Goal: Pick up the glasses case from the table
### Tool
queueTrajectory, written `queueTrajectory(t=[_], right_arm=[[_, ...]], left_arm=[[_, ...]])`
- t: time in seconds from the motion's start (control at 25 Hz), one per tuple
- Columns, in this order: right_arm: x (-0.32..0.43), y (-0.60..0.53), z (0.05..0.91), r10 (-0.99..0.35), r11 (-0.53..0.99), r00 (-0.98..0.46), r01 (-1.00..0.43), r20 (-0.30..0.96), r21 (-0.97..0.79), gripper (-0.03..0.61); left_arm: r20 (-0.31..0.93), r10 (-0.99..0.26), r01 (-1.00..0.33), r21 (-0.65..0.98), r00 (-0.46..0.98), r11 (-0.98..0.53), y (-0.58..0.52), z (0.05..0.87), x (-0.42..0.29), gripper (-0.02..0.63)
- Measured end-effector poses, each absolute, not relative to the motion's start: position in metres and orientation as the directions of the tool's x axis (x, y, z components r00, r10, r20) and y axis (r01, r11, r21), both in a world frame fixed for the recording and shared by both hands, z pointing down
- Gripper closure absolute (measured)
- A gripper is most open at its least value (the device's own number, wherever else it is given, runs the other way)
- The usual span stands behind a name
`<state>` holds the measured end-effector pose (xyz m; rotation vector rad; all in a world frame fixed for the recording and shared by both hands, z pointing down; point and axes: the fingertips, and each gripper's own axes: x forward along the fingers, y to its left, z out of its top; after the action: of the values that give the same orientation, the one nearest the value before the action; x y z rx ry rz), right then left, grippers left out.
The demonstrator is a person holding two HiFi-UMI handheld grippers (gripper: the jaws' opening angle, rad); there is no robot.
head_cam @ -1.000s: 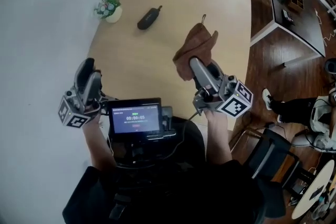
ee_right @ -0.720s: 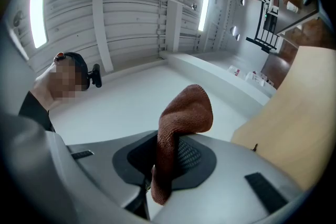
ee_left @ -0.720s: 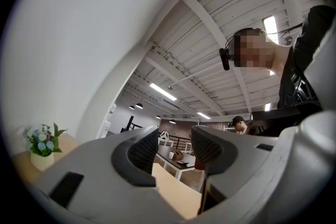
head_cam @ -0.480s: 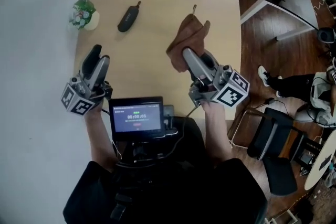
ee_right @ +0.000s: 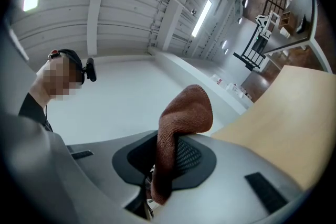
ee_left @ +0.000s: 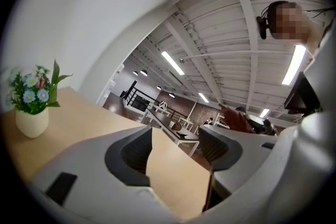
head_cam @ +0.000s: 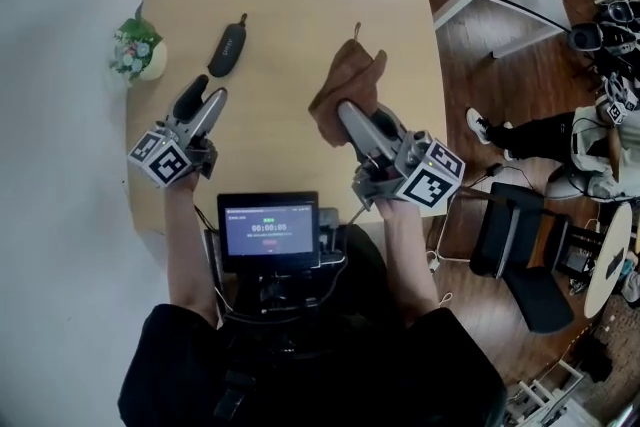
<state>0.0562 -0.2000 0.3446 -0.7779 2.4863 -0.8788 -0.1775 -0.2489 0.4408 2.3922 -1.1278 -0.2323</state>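
Note:
The dark glasses case [head_cam: 228,50] lies on the light wooden table [head_cam: 290,15], at its far left. My left gripper [head_cam: 201,101] hovers just short of the case and points at it. Its jaws are opening, and only bare tabletop shows between the pads [ee_left: 137,150] in the left gripper view; the case is out of that view. My right gripper [head_cam: 350,115] is shut on a brown cloth [head_cam: 347,83], held over the table's right half. In the right gripper view the cloth [ee_right: 181,123] stands up out of the closed jaws.
A small white pot of flowers [head_cam: 137,52] stands at the table's left edge, next to the case, and shows as the pot [ee_left: 32,113] in the left gripper view. A screen [head_cam: 270,232] sits at my chest. A black chair [head_cam: 520,250] and a seated person [head_cam: 590,130] are on the right.
My left gripper has come down and forward over the table towards the case, and its jaws have parted. The right gripper, still holding the cloth, has shifted only slightly.

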Motion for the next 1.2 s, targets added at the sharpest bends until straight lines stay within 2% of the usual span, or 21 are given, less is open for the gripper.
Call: queueTrajectory(t=[0.16,0.68,0.96,1.2], right_arm=[[0.058,-0.193,0.351,-0.648,0.619,-0.750,-0.416,-0.133,-0.666,0.518],[0.064,-0.173,0.366,-0.716,0.551,-0.694,-0.499,-0.072,-0.669,0.518],[0.072,-0.166,0.366,-0.751,0.514,-0.659,-0.534,-0.051,-0.671,0.518],[0.071,-0.162,0.371,-0.760,0.497,-0.648,-0.544,-0.037,-0.676,0.518]], left_arm=[[0.134,-0.756,-0.701,0.505,0.640,-0.504,-0.274,0.487,-0.187,0.305],[0.337,-0.695,-0.750,0.482,0.635,-0.452,-0.338,0.585,-0.196,0.236],[0.470,-0.658,-0.807,0.383,0.589,-0.449,-0.371,0.629,-0.201,0.190],[0.535,-0.632,-0.827,0.318,0.561,-0.464,-0.390,0.655,-0.197,0.189]])
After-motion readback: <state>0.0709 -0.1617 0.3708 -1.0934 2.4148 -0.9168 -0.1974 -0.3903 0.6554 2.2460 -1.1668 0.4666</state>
